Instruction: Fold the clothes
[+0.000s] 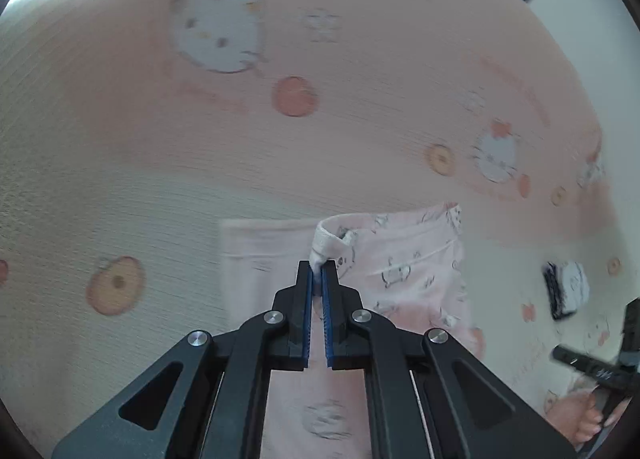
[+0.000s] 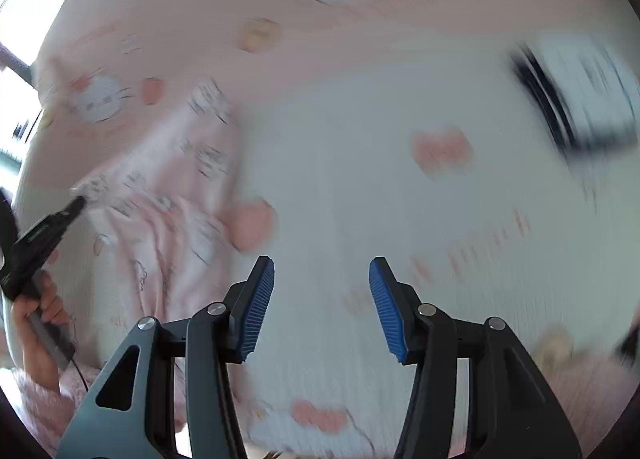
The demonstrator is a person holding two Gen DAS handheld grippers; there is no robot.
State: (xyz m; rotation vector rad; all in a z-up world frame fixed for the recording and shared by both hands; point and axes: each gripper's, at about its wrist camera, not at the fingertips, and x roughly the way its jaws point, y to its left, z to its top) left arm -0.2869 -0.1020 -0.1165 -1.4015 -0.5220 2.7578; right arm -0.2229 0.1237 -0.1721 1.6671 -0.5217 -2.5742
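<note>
Pinching the garment [image 1: 400,259] hem, the left hand-held gripper [image 1: 319,271] is clamped; the right hand-held gripper [image 2: 322,279], beside the garment, gapes empty.

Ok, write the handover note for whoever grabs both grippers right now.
Left gripper: shut on the white ribbed hem of the pale pink cartoon-print garment, lifting that edge.
Right gripper: open, holding nothing, over the pink-and-cream cartoon-print bedsheet.
The garment lies on the sheet, partly bunched. A small black-and-white object lies on the sheet beside it; too blurred to identify.
Done: one edge gripped. Left: probably grab a second edge with the right gripper, then fold and flatten.
</note>
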